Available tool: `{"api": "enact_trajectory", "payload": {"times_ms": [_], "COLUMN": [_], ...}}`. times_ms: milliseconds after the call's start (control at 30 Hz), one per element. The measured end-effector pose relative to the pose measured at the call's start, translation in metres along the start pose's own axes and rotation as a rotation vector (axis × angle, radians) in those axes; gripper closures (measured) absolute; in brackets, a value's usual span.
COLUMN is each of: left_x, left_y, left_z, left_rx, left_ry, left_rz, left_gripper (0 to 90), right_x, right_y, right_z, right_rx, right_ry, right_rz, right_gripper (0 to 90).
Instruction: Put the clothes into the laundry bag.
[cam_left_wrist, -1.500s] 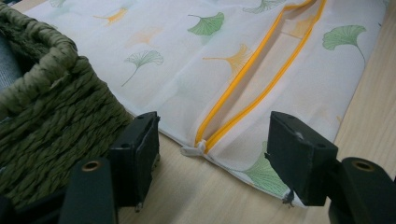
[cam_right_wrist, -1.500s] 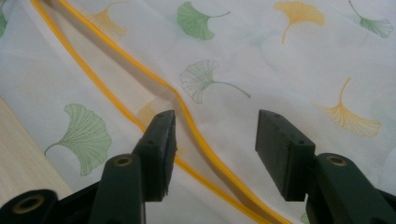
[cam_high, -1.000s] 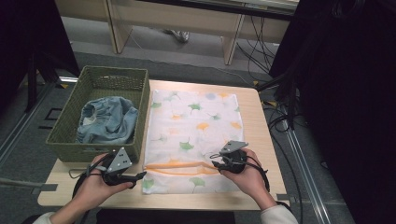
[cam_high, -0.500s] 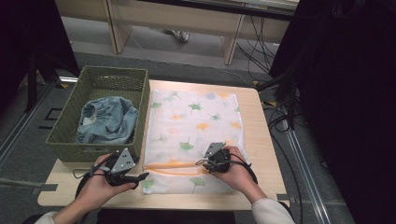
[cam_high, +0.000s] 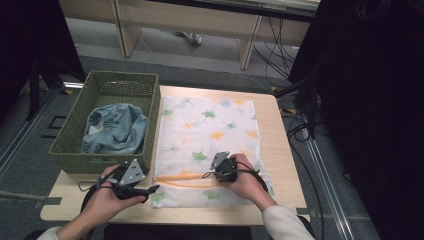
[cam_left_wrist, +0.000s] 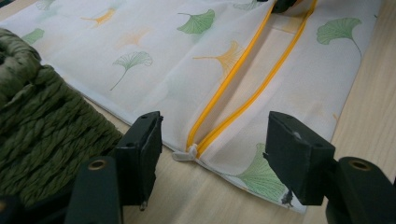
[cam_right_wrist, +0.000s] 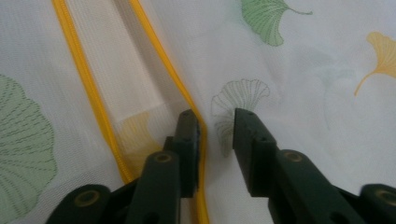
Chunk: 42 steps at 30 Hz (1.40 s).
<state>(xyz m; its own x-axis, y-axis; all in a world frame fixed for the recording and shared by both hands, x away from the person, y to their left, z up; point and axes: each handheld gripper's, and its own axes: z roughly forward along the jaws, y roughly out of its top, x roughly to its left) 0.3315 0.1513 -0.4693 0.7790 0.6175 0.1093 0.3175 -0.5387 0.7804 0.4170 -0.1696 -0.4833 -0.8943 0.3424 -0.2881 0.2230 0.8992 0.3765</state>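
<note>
Right tongs (cam_right_wrist: 215, 140), slightly apart, straddle the white leaf-print mesh bag's (cam_high: 200, 130) yellow zipper edge (cam_right_wrist: 163, 65); left tongs (cam_left_wrist: 215, 154) gape wide. Next, pinch and lift.

The right gripper (cam_right_wrist: 215, 135) hangs close over a white mesh bag (cam_right_wrist: 303, 60) printed with green and yellow ginkgo leaves. Its jaws stand slightly apart, the left one against the edge of the open yellow zipper (cam_right_wrist: 159, 56), whose two tapes spread apart toward the top.
</note>
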Motion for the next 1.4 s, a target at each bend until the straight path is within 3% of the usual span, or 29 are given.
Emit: {"api": "enact_trajectory", "payload": {"times_ms": [200, 367, 633, 733, 800, 900, 1033, 1200, 1400], "left_x": [0.0, 0.001, 0.003, 0.003, 0.002, 0.001, -0.001, 0.0, 0.001], "left_y": [0.0, 0.001, 0.005, 0.006, 0.008, 0.011, 0.011, 0.013, 0.018], "left_z": [-0.001, -0.004, -0.012, -0.013, -0.014, -0.018, -0.019, -0.022, -0.027], "left_rx": [-0.011, -0.028, -0.094, -0.113, -0.13, -0.162, -0.155, -0.169, -0.19], "left_ry": [0.007, 0.013, 0.049, 0.062, 0.064, 0.075, 0.056, 0.066, 0.08], "left_rz": [0.0, 0.003, 0.003, 0.002, 0.004, 0.002, -0.005, -0.009, -0.02], "left_gripper": [36.2, 36.9, 38.0, 38.1, 38.1, 37.6, 36.8, 35.0, 32.5], "right_x": [-0.002, 0.004, 0.005, -0.002, -0.004, -0.008, -0.011, -0.013, -0.012], "right_y": [0.008, 0.017, 0.036, 0.045, 0.048, 0.059, 0.075, 0.096, 0.108], "right_z": [0.003, -0.007, -0.029, -0.043, -0.046, -0.055, -0.065, -0.077, -0.086], "right_rx": [0.031, 0.036, -0.018, -0.071, -0.083, -0.116, -0.163, -0.218, -0.258], "right_ry": [-0.002, -0.002, -0.029, -0.079, -0.091, -0.15, -0.198, -0.247, -0.288], "right_rz": [0.005, 0.023, 0.048, 0.079, 0.077, 0.068, 0.089, 0.086, 0.082], "right_gripper": [89.1, 89.9, 89.9, 89.9, 89.9, 89.9, 89.9, 89.9, 89.9]}}
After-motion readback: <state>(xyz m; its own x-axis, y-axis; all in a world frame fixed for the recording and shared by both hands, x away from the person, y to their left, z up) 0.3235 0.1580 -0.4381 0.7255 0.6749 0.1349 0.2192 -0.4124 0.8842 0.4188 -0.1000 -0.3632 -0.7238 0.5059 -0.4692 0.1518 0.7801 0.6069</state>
